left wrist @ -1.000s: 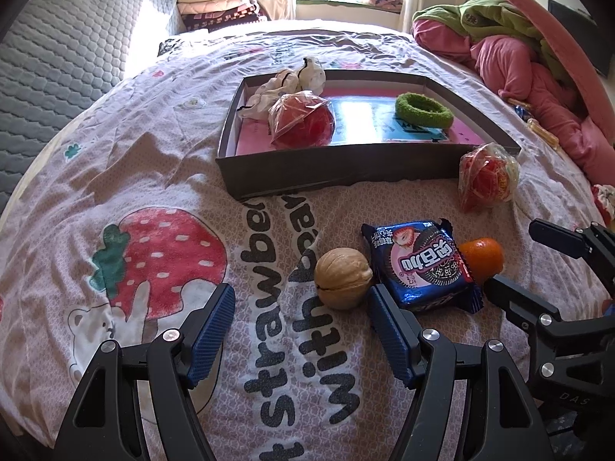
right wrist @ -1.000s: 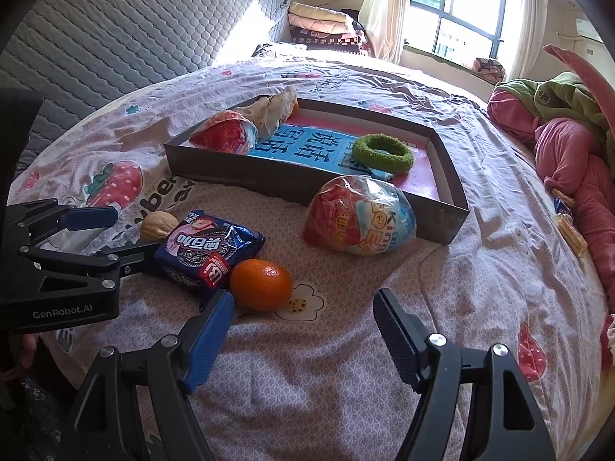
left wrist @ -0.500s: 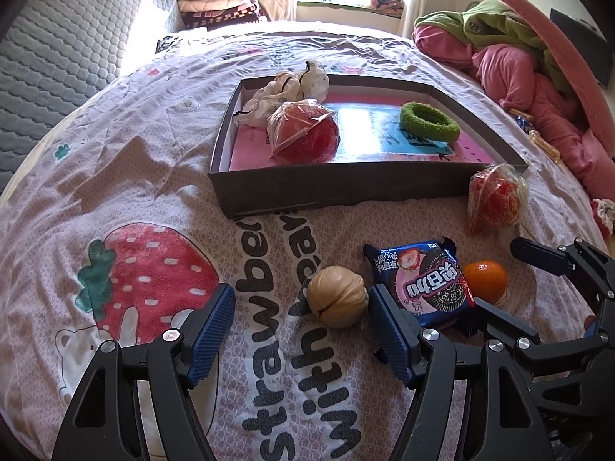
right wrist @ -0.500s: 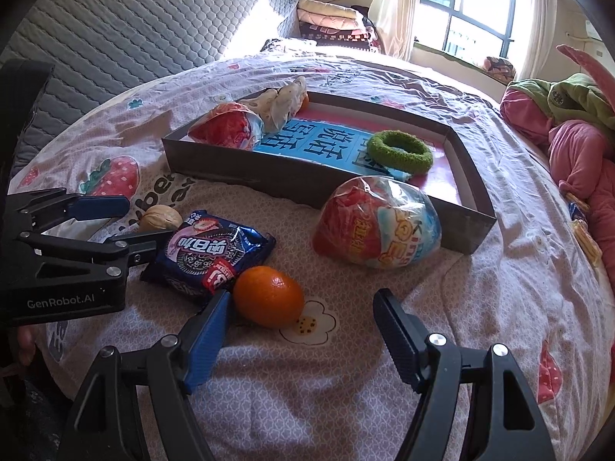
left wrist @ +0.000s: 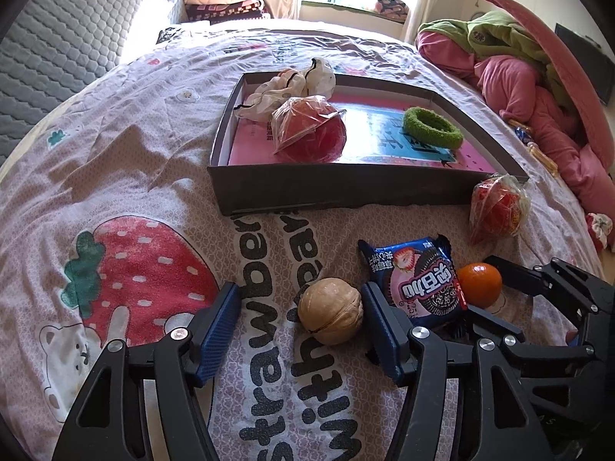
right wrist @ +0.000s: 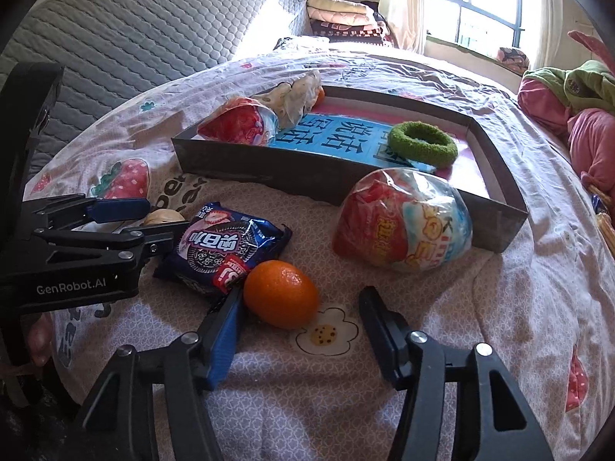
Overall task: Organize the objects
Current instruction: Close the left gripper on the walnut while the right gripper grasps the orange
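on the bed point(left wrist: 127, 161), over a pale sheet printed with strawberries and big dark letters, both tools work side by side near a shallow dark box point(left wrist: 346, 192).

the left tool point(left wrist: 300, 307) has its jaws closing around a walnut point(left wrist: 330, 315). the walnut is round, light brown, with a dark seam across its lower part. its right side is touching the right blue pad, or almost; the left pad is apart from it, so the nut is not clamped yet.

the right tool point(right wrist: 298, 317) also has its jaws closing, with a tangerine point(right wrist: 281, 294) between them. the fruit is bright orange, smooth and a little oval. it lies against the left blue finger, while the right finger is apart from it, so it is not gripped.

between the walnut and the tangerine lies a blue cookie packet point(right wrist: 226, 251), shiny, with a pink label and a picture of dark cookies. a round snack bag point(right wrist: 403, 223) of clear plastic, red and light blue inside, leans against the front wall of the box.

inside the box, on a pink and blue printed bottom, there are a red snack bag point(left wrist: 309, 130), a crumpled white bag point(left wrist: 288, 86) and a green fuzzy ring point(left wrist: 432, 127). pink and green bedding point(left wrist: 530, 88) is piled at the far right.
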`<action>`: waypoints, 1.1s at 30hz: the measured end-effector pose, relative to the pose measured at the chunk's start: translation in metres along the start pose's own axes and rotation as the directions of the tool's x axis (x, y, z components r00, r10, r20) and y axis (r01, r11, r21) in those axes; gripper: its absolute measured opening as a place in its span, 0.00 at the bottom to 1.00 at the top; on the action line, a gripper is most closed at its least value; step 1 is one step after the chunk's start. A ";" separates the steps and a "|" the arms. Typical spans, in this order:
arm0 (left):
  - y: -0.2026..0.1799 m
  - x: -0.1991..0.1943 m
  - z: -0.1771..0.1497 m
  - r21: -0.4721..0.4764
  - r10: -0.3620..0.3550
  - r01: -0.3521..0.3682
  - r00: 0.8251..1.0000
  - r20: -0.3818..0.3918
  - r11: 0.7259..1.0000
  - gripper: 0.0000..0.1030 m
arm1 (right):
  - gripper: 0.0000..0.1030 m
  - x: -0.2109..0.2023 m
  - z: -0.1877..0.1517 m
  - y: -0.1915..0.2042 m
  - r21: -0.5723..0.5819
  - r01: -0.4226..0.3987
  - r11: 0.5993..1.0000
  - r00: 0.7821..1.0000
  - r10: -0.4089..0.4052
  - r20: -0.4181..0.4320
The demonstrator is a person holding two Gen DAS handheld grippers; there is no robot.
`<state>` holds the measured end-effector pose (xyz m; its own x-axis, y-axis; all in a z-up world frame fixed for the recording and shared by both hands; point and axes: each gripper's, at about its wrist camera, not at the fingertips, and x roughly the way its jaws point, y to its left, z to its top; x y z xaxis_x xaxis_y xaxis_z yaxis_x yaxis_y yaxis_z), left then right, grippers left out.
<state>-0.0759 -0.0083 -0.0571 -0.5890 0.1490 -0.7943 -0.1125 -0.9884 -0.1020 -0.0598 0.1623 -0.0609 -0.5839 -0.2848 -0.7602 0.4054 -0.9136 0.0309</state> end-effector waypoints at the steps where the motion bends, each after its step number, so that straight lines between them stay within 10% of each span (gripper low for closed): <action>1: 0.000 0.000 -0.001 0.000 -0.003 0.003 1.000 -0.002 1.000 0.59 | 0.52 0.000 0.000 0.000 0.000 -0.003 1.000 1.000 0.003 0.000; 11: -0.006 -0.003 -0.008 -0.003 -0.045 0.045 0.999 -0.010 0.999 0.32 | 0.35 0.000 0.000 0.006 -0.016 -0.018 1.000 1.000 0.018 0.018; 33: -0.010 -0.038 -0.004 -0.006 -0.056 0.056 0.996 0.067 0.998 0.32 | 0.35 -0.031 0.004 0.005 0.010 0.001 1.000 0.996 -0.002 0.084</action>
<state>-0.0489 -0.0041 -0.0281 -0.6342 0.2054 -0.7454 -0.1407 -0.9786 -0.1499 -0.0428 0.1652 -0.0348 -0.6416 -0.3066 -0.7031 0.3976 -0.9168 0.0369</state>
